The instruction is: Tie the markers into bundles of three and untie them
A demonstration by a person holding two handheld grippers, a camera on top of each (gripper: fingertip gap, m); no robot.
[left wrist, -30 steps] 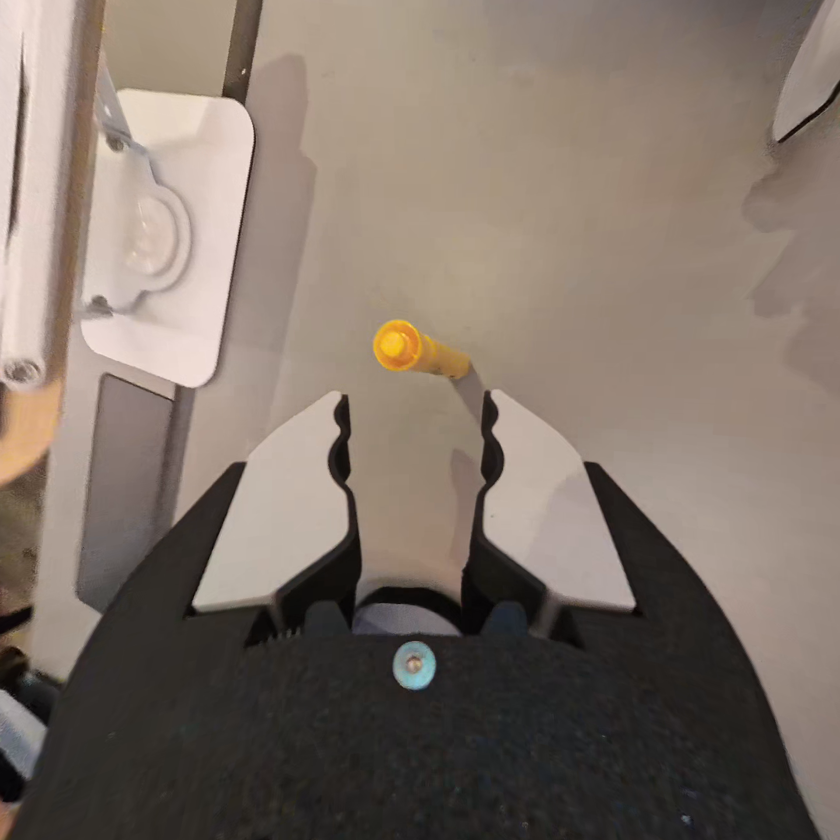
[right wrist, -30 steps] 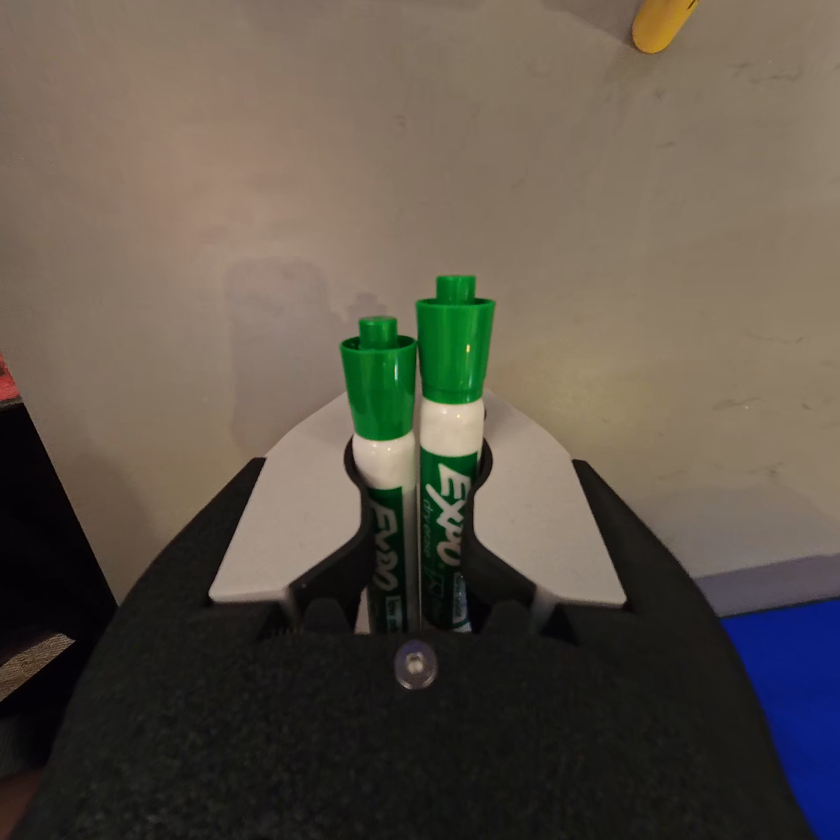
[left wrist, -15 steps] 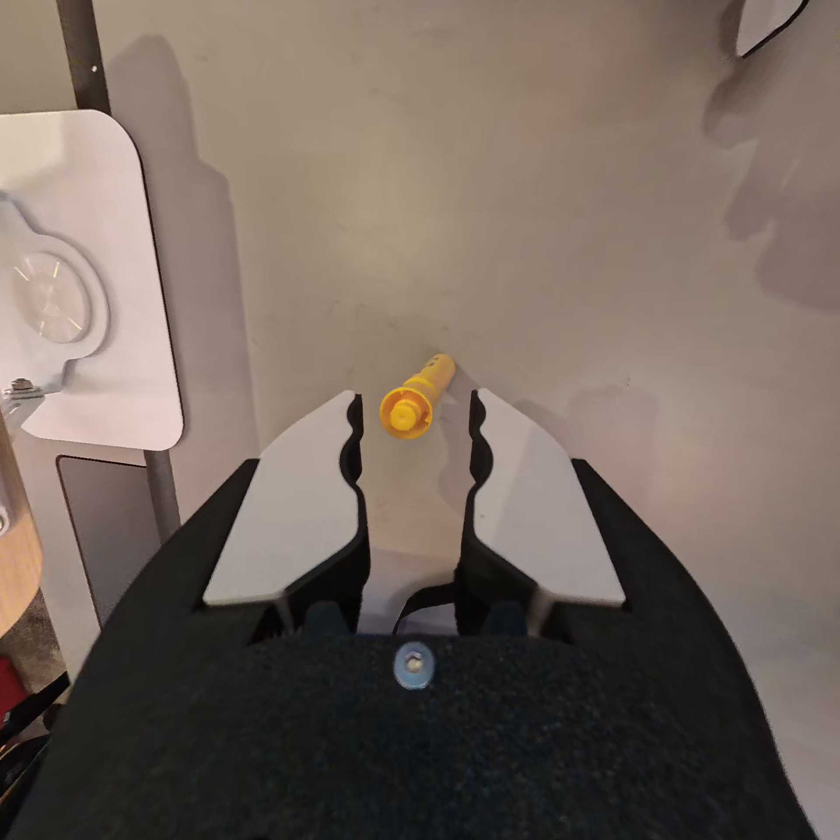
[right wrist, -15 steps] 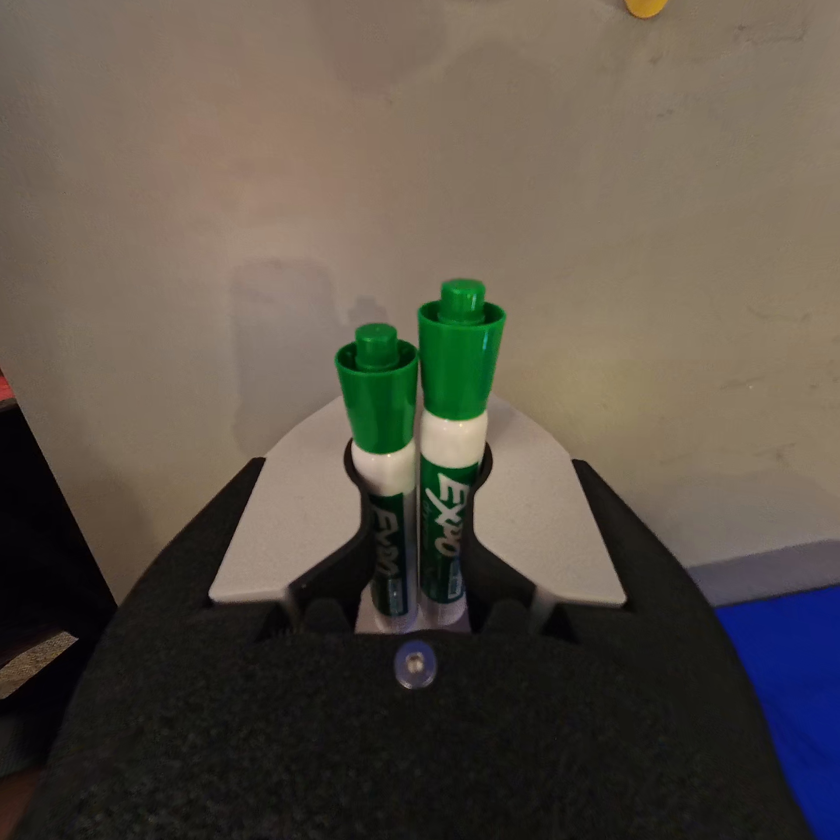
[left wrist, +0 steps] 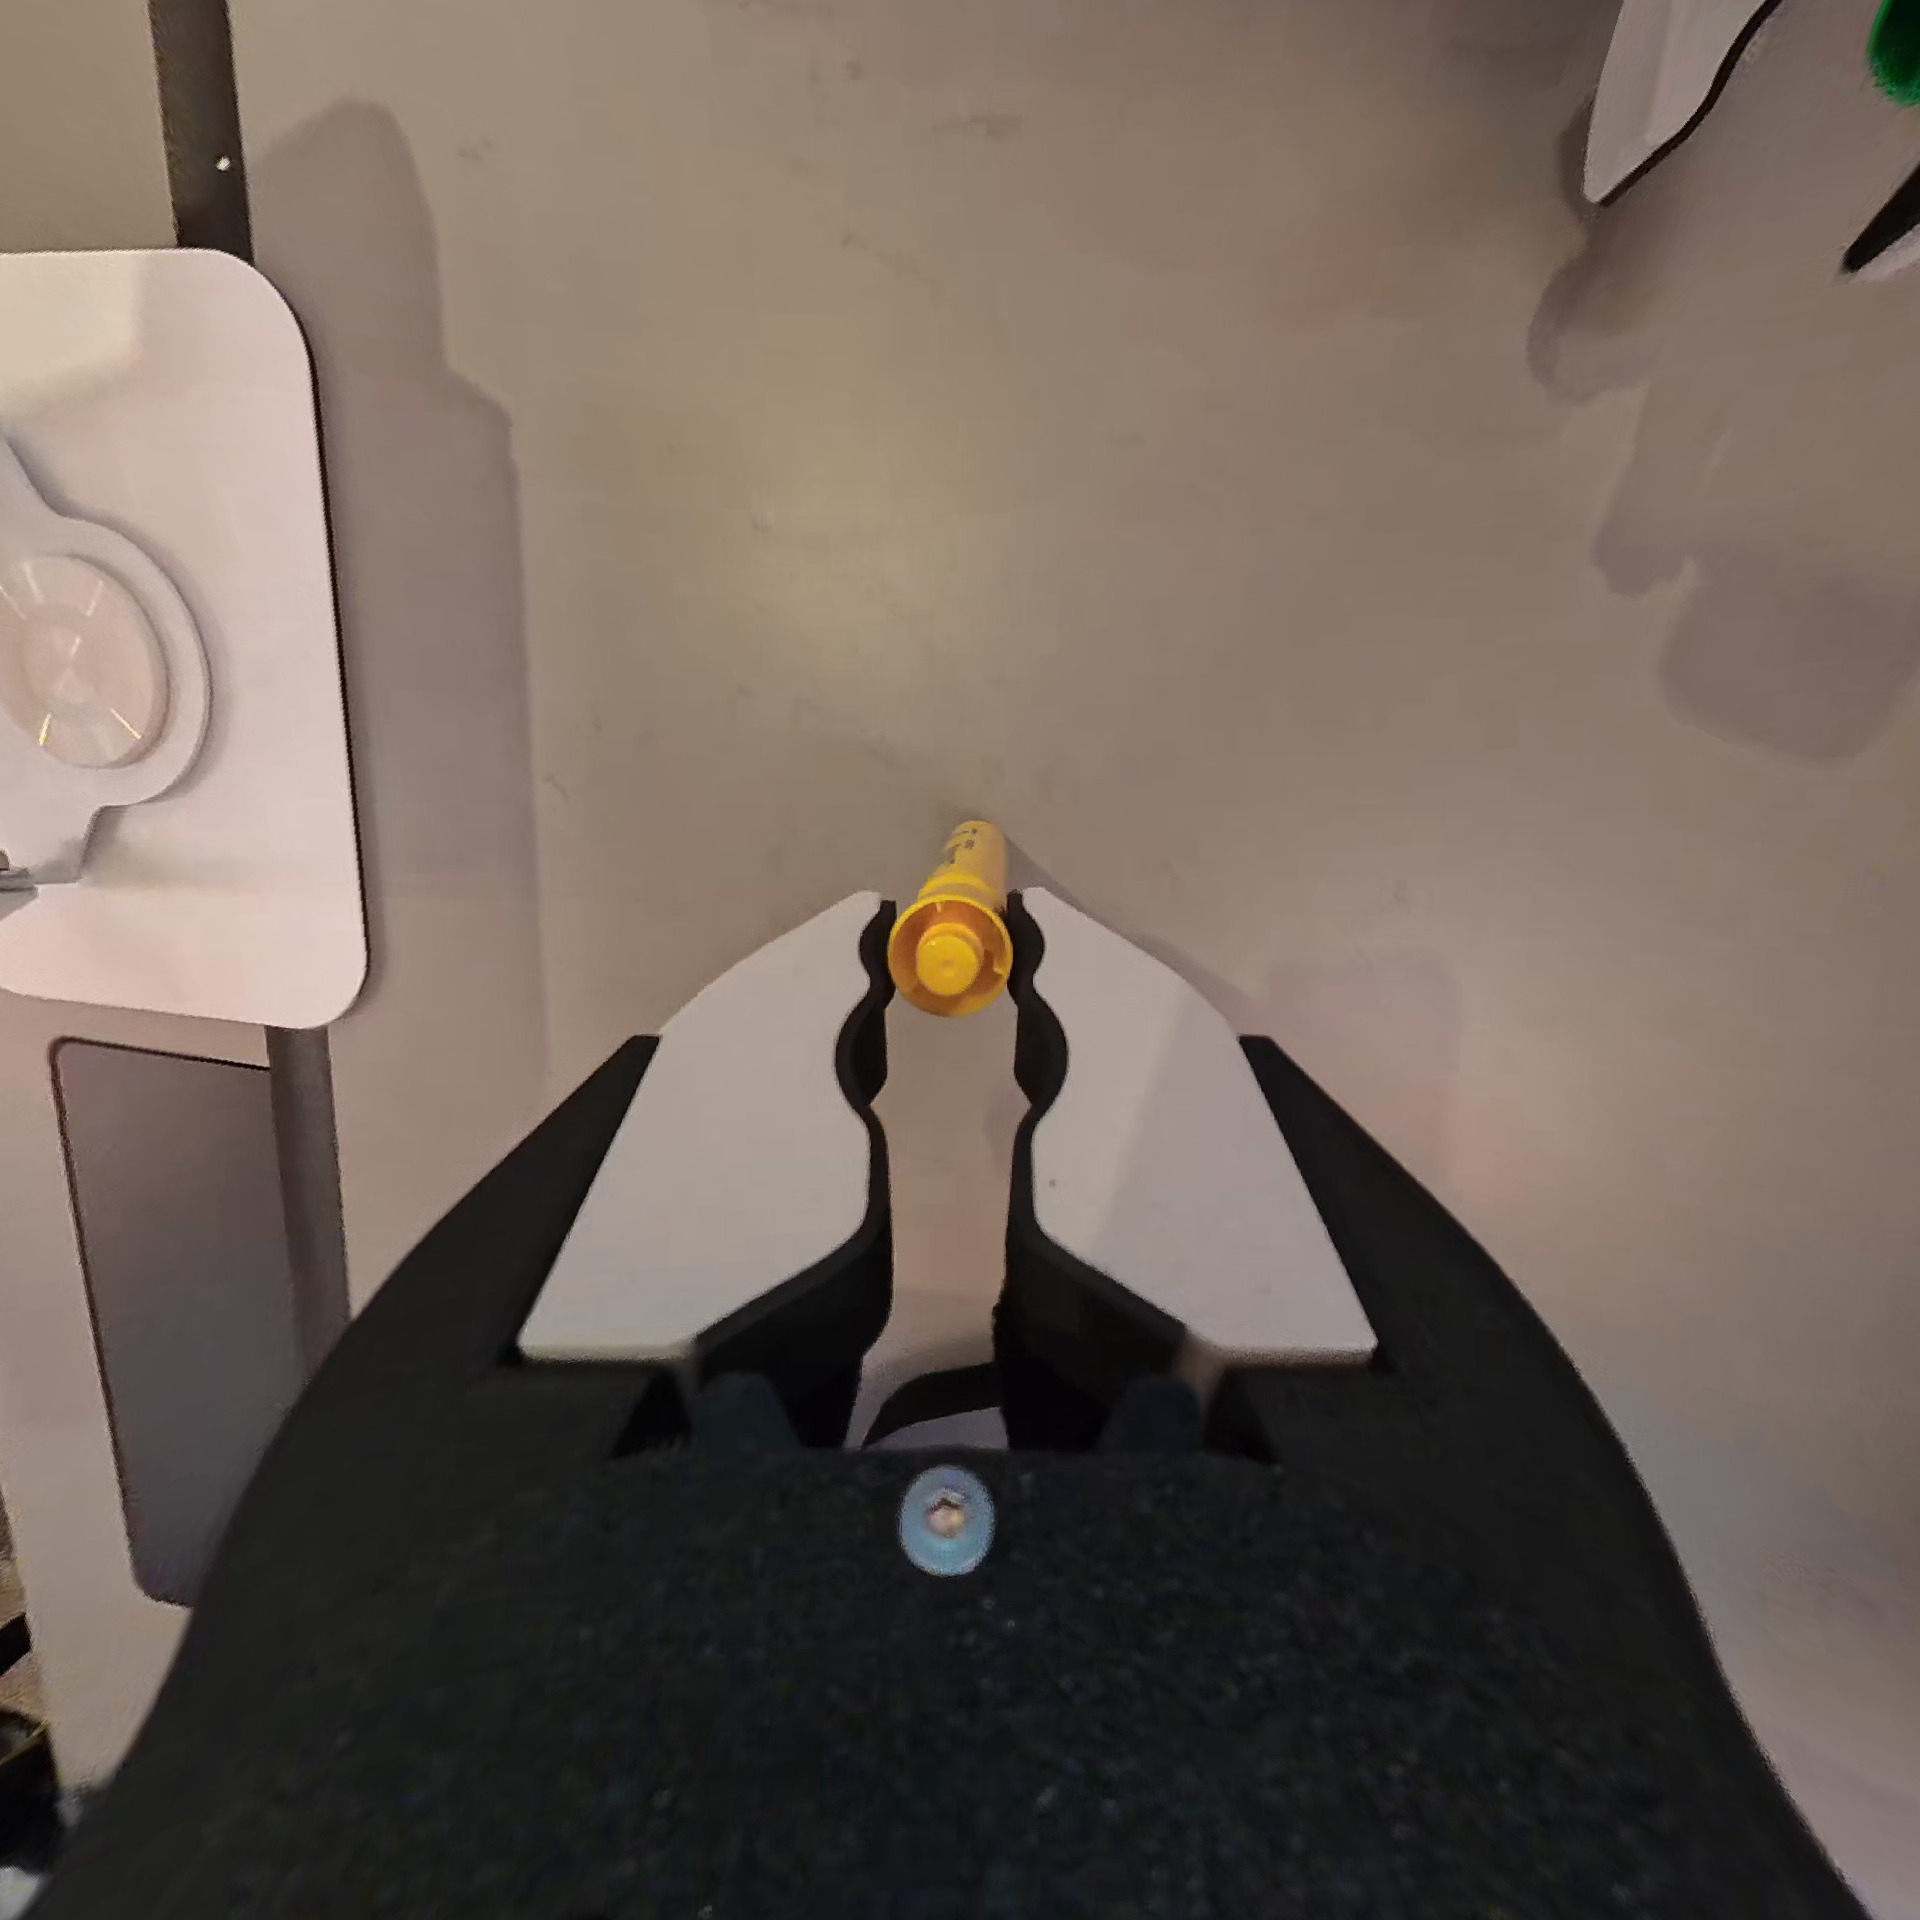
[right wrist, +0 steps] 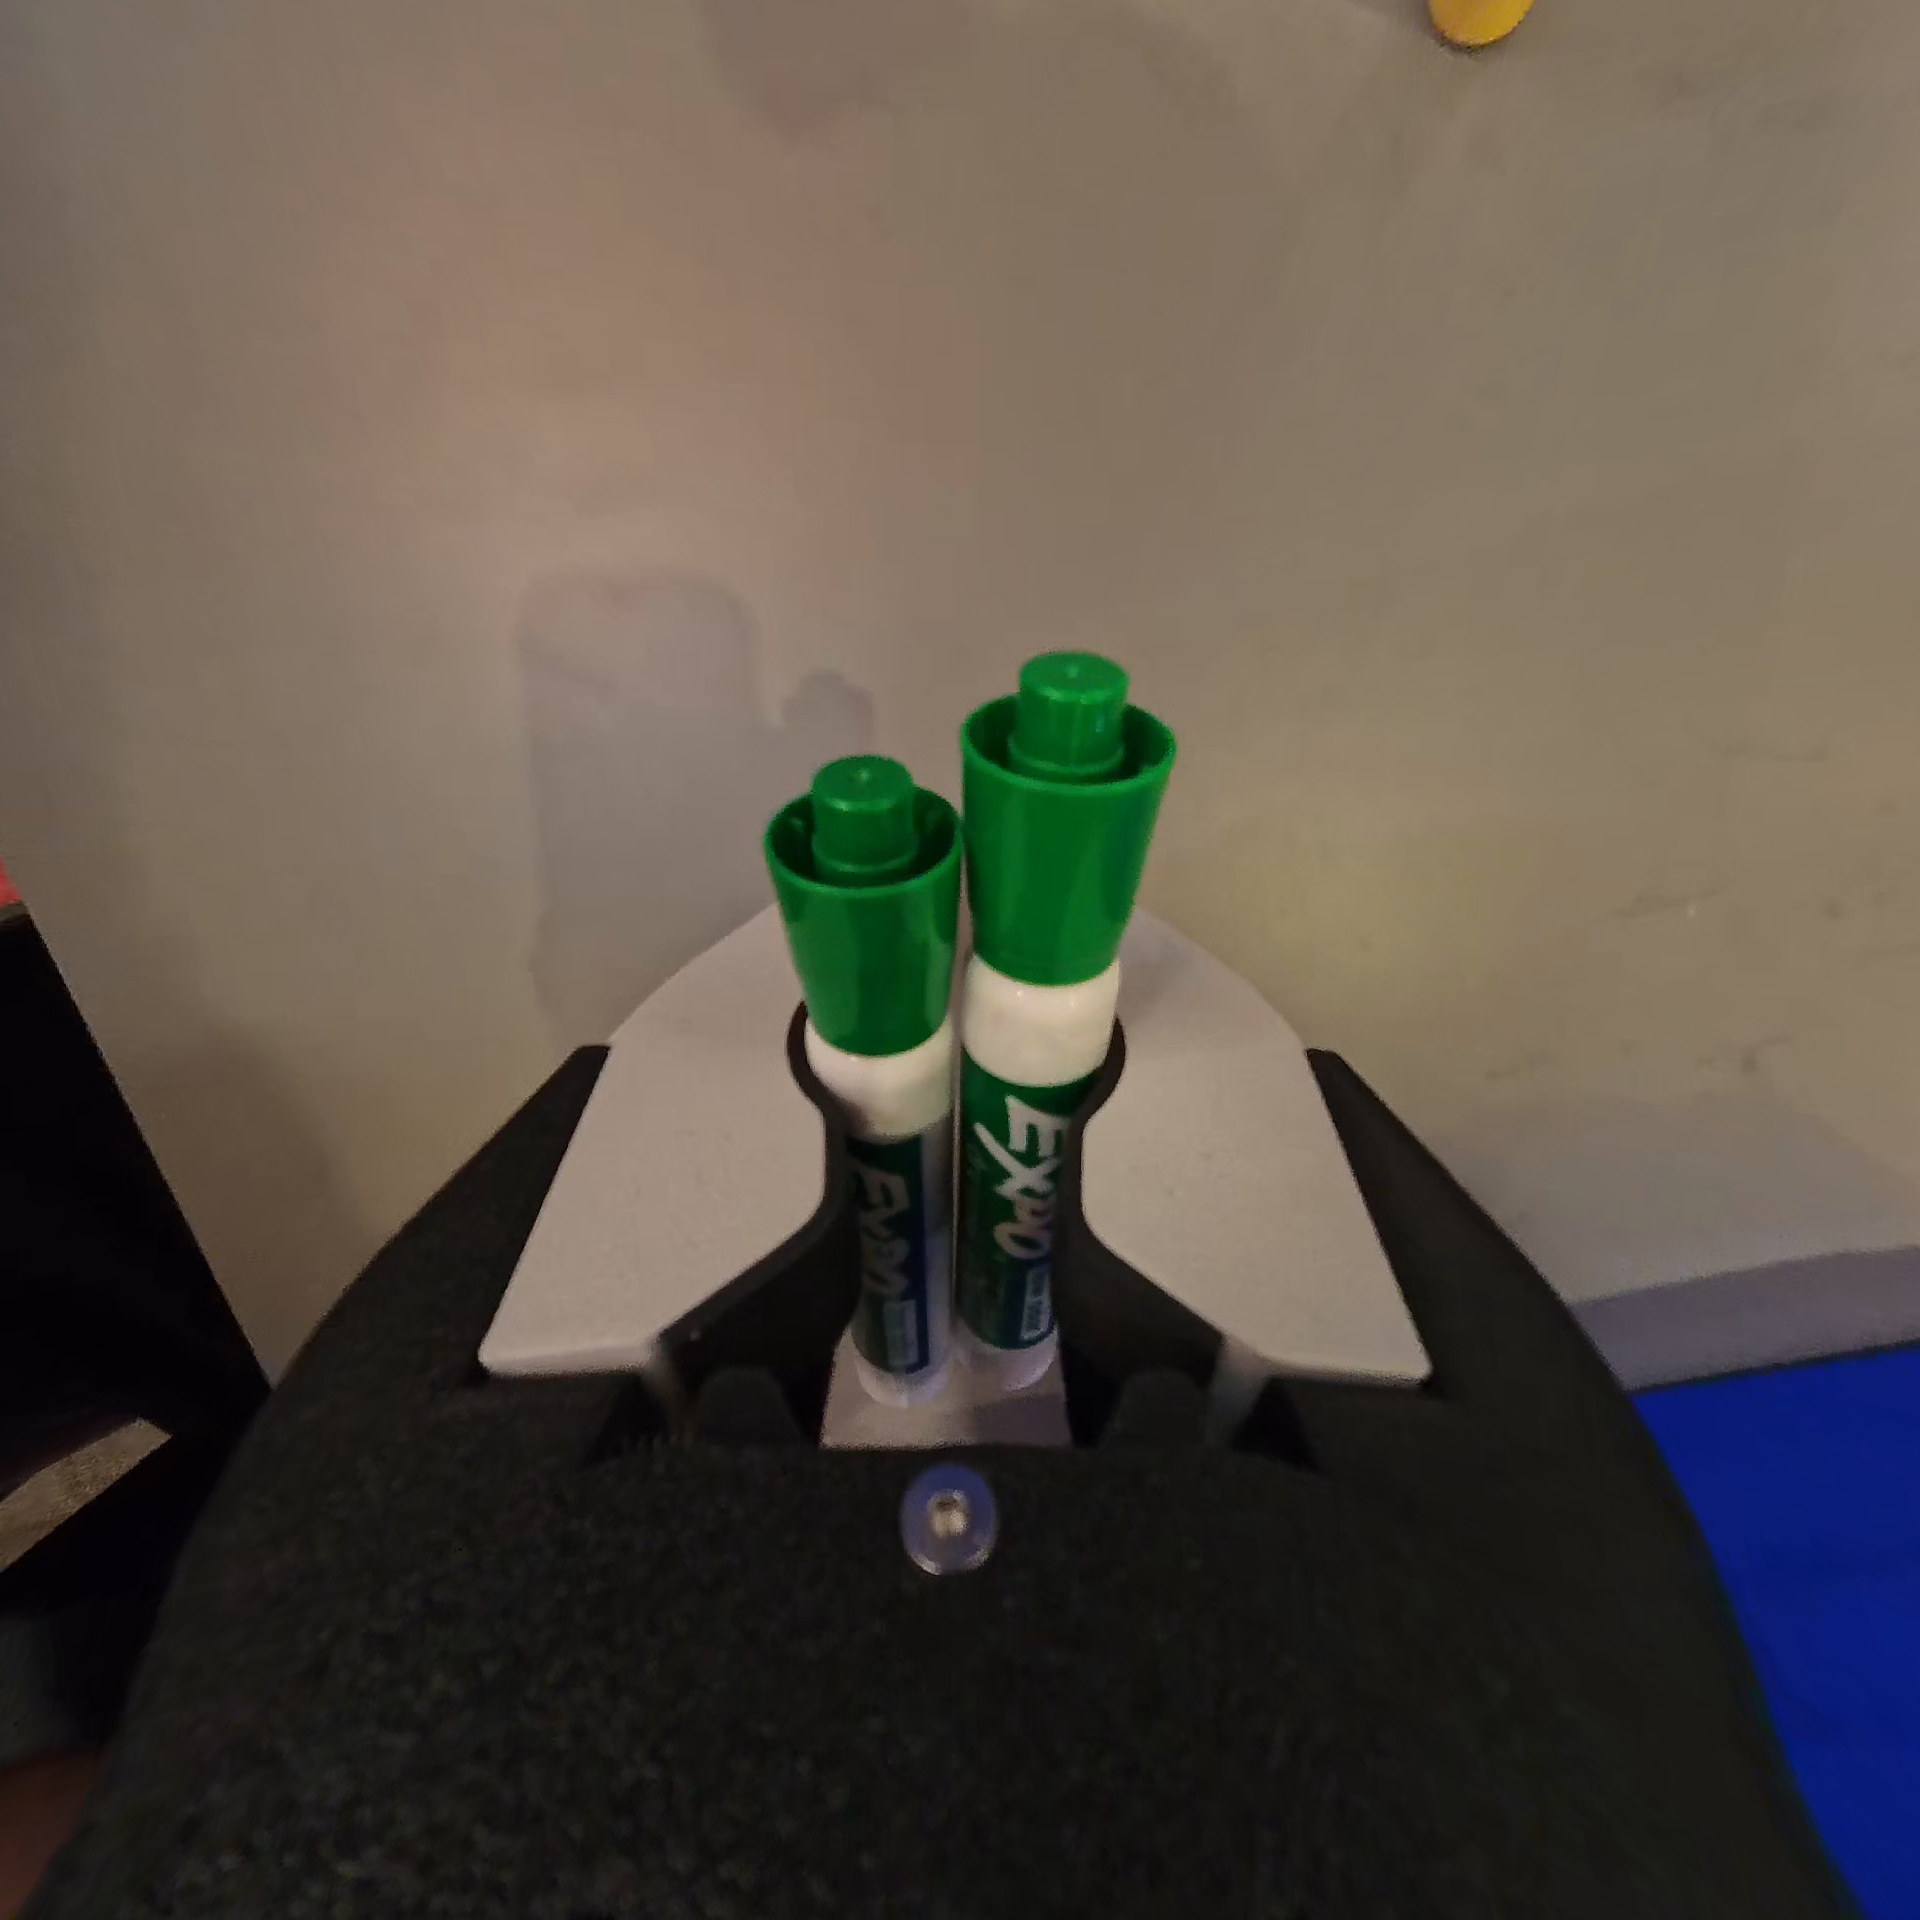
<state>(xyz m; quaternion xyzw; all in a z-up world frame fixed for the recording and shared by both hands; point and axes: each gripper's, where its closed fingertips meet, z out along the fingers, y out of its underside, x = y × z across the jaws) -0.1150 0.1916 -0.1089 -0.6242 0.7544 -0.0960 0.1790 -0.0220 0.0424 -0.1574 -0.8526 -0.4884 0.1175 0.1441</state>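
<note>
Left wrist view shows the left gripper [left wrist: 948,940] with its tips closed on the end of a yellow marker [left wrist: 954,935] lying on the grey table [left wrist: 1143,468]. The right gripper [right wrist: 961,1023] clamps two green markers [right wrist: 1049,914] side by side, caps pointing away.

2 markers [right wrist: 966,1049] side by side.

Each hand-held gripper, the left [left wrist: 949,961] and the right [right wrist: 956,1049], has a broad body wrapped in rough black foam-like material. Two flat pale-grey fingers [left wrist: 748,1122] with wavy black inner edges fan out from it. A small round silvery screw [left wrist: 947,1521] sits centred near the front.
</note>
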